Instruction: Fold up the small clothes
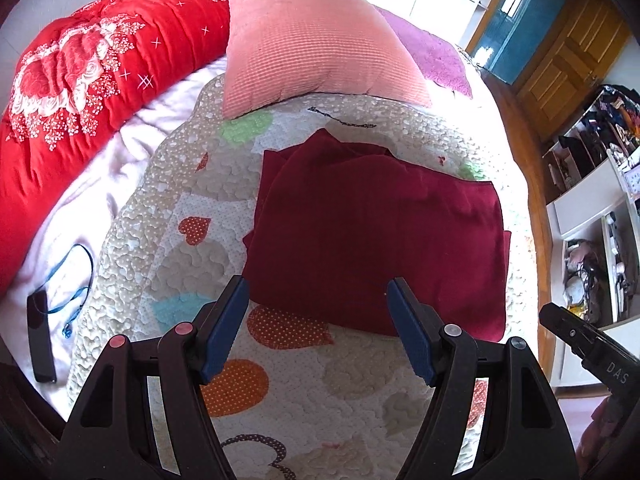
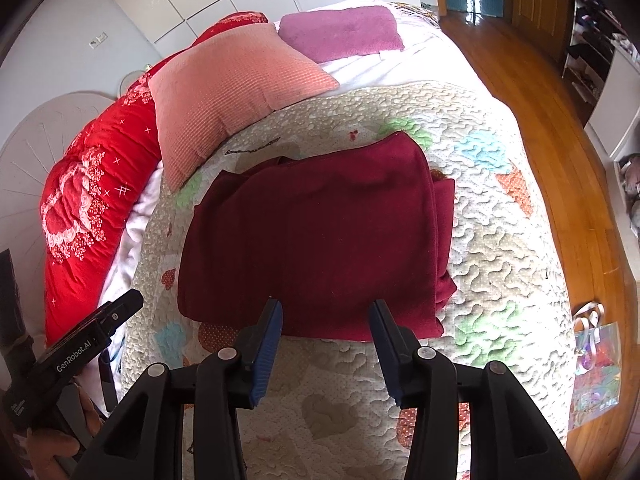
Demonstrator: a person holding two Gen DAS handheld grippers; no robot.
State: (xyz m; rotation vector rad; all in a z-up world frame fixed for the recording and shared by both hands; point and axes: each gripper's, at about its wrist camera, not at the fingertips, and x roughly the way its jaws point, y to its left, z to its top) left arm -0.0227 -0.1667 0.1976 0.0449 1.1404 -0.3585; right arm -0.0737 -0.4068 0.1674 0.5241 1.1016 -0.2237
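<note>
Lying beyond right claw (image 2: 326,308): folded garment (image 2: 312,240)

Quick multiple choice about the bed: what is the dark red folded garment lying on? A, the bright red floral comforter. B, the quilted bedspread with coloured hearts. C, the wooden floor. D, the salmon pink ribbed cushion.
B: the dark red folded garment lies flat on the quilted bedspread with coloured hearts, whose pattern shows on all sides of it in both wrist views.
</note>
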